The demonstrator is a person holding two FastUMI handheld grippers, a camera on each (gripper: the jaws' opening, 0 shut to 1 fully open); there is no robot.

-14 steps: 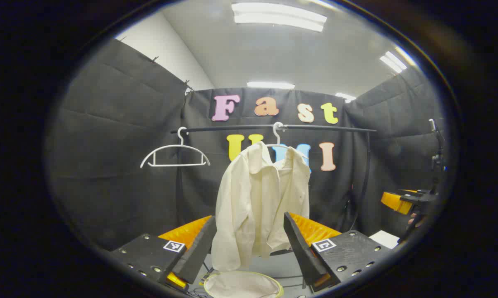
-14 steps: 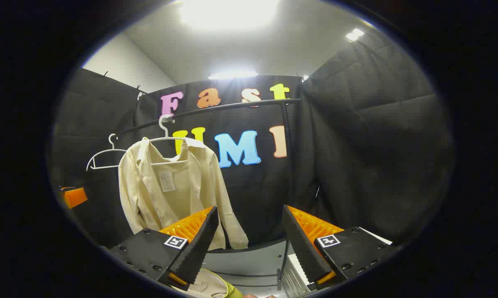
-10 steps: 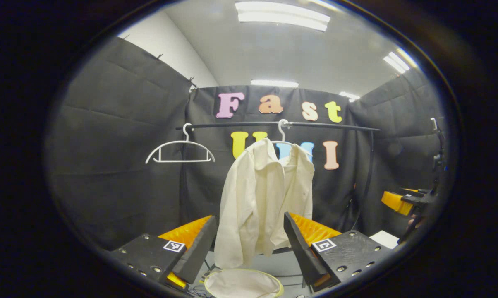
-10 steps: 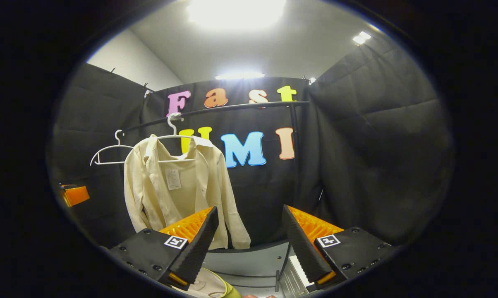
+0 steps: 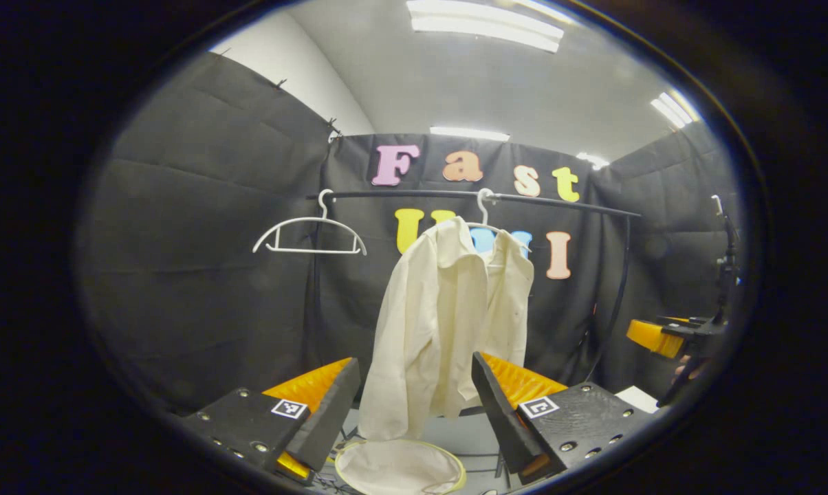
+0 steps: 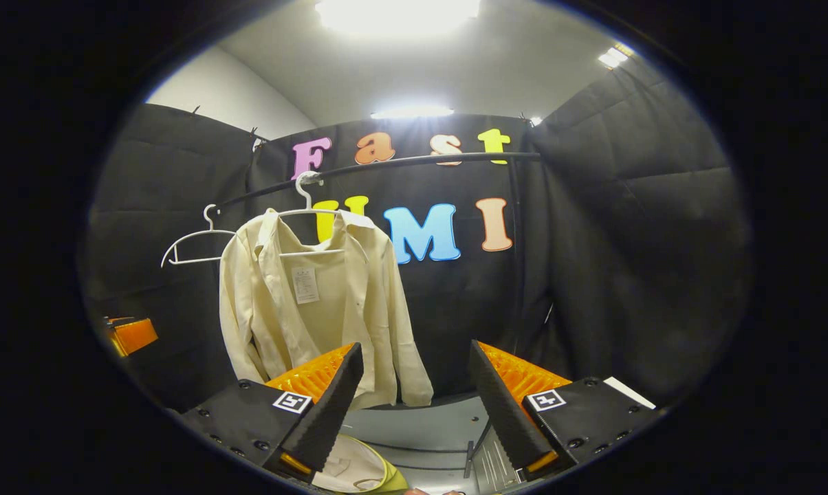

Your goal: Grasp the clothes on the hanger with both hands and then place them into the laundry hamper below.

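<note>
Left gripper view looks across the booth at a cream long-sleeved cotton shirt (image 5: 448,323) draped on a white plastic hanger (image 5: 486,220), which hooks over a black horizontal metal rail (image 5: 558,204) near the far wall. The left claw (image 5: 414,412) is spread wide with nothing between its fingers, well short of the shirt. Below the shirt's hem, near the bottom of the view, sits a round laundry hamper with a yellow-green rim and pale fabric lining (image 5: 400,467). A second, bare white plastic hanger (image 5: 309,234) hangs farther left on the same rail. At the far right edge the other gripper appears, held apart from the shirt.

Right gripper view sees the shirt (image 6: 318,309) from its open front, left of centre, with a small label inside the collar. The right claw (image 6: 414,419) is likewise spread and holds nothing, pointing at the dark wall to the right of the shirt. The hamper's rim (image 6: 386,474) peeks in at the bottom, between the fingers.
</note>
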